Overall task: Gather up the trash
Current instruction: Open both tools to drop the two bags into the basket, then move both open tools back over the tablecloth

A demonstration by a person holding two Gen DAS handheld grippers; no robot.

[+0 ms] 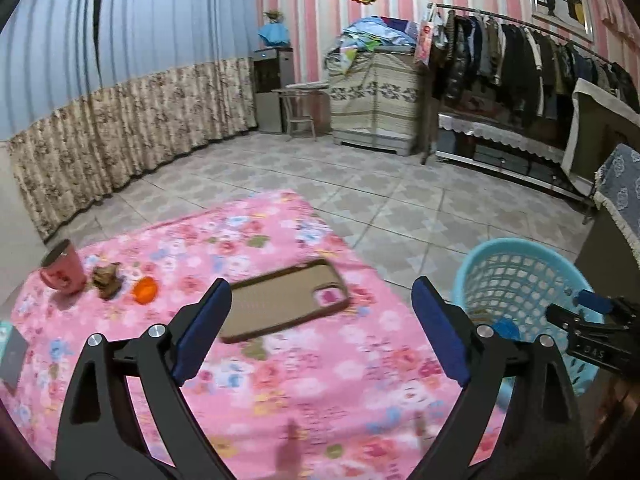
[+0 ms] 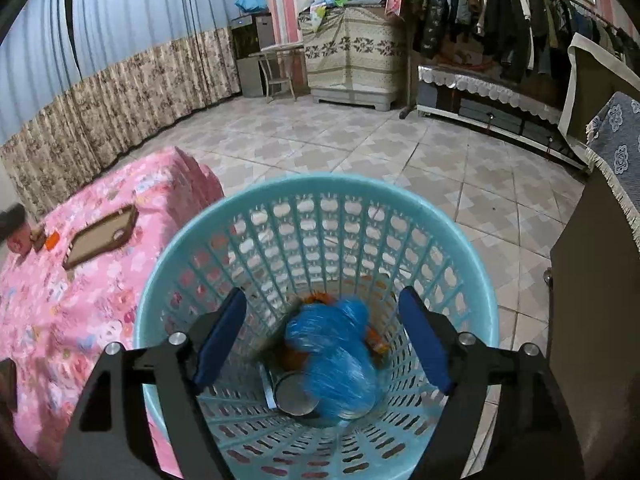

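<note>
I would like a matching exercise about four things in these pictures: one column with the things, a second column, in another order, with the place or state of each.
Things:
1. blue plastic bag
2. phone case
3. pink mug
4. right gripper

Places or states:
A. flat on the middle of the pink cloth
B. open over the basket
C. inside the basket
D. by the cloth's far left corner

Pairs: 1-C, 2-A, 3-D, 4-B

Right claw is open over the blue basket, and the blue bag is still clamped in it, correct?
Not clamped. The right wrist view shows the right claw open over the basket, pads touching nothing; the blue bag lies inside the basket on the other trash.
</note>
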